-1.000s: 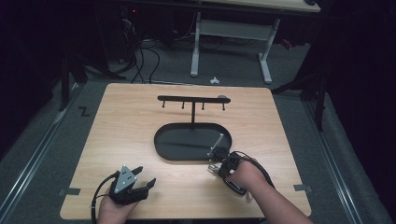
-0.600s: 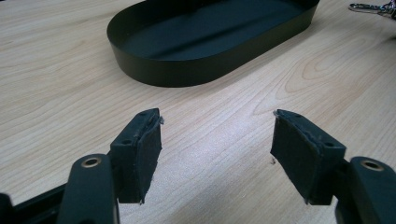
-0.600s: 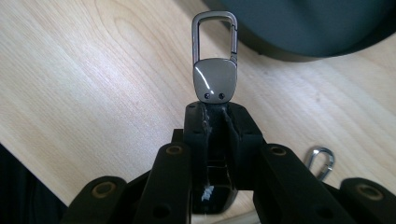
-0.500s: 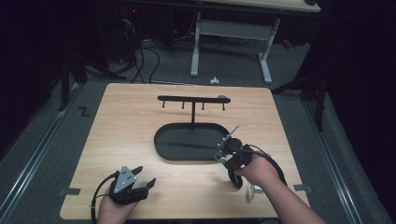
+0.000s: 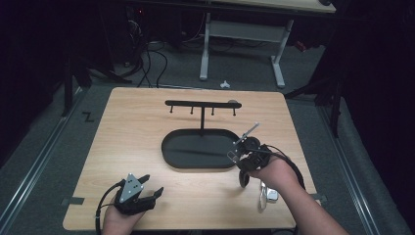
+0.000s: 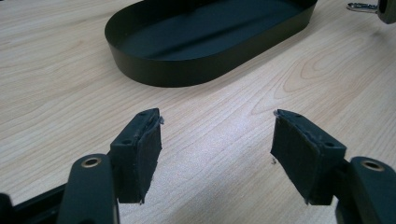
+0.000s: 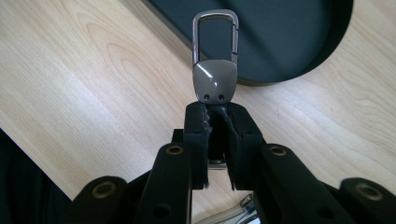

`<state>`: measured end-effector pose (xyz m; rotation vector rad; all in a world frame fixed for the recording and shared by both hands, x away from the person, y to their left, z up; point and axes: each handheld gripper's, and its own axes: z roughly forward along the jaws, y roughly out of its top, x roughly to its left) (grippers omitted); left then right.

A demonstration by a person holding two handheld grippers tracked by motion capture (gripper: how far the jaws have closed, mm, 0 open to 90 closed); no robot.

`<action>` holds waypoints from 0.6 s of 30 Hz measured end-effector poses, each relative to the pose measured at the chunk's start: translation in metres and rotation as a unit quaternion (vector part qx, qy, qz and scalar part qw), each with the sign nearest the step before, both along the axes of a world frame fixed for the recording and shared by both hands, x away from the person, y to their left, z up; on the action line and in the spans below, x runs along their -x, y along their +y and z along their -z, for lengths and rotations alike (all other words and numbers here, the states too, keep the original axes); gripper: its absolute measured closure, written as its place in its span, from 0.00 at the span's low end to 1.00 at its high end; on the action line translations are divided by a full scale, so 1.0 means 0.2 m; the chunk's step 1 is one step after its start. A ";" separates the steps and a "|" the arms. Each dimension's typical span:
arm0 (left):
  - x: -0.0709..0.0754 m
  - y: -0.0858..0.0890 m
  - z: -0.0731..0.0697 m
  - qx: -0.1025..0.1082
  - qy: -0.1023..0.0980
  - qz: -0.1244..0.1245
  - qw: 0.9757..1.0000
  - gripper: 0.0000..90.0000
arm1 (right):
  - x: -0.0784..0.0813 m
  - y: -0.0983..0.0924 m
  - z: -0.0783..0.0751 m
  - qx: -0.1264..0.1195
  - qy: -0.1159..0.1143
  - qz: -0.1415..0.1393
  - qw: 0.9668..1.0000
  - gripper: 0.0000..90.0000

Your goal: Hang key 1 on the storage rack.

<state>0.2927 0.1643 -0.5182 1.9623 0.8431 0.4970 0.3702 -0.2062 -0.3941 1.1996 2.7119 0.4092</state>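
A metal key clip [image 7: 215, 79] with a carabiner loop stands up from between the pads of my right gripper [image 7: 215, 116], which is shut on its lower end. In the high view, that right gripper [image 5: 241, 147] hangs above the table at the right end of the black oval tray [image 5: 171, 147], and the clip [image 5: 248, 131] points up and away. Below the clip lies the tray [image 7: 289, 42]. My left gripper [image 5: 152, 184] rests near the front left edge. Its jaws [image 6: 215, 149] stand open over bare wood, facing the tray [image 6: 187, 74].
A black rack [image 5: 201, 104] with several small hooks rises on a post from the tray's far side. A silver keyring piece [image 5: 266, 195] lies on the table under my right wrist. Bare wood lies between the two grippers.
My right gripper has lifted off the table with the key clip and drifted a little right, toward the tray's end. The left gripper has stayed put.
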 end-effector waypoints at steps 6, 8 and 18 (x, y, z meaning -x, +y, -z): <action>0.00 0.00 0.00 -0.001 0.000 0.002 1.000 0.37 | 0.00 -0.02 -0.04 -0.002 -0.008 0.006 1.000 0.89; 0.00 0.00 0.00 -0.001 0.000 0.002 1.000 0.37 | 0.00 -0.02 -0.06 -0.003 -0.010 0.012 1.000 0.89; 0.00 0.00 0.00 -0.001 0.002 0.003 1.000 0.37 | -0.02 -0.02 -0.15 -0.006 -0.032 0.016 0.999 0.89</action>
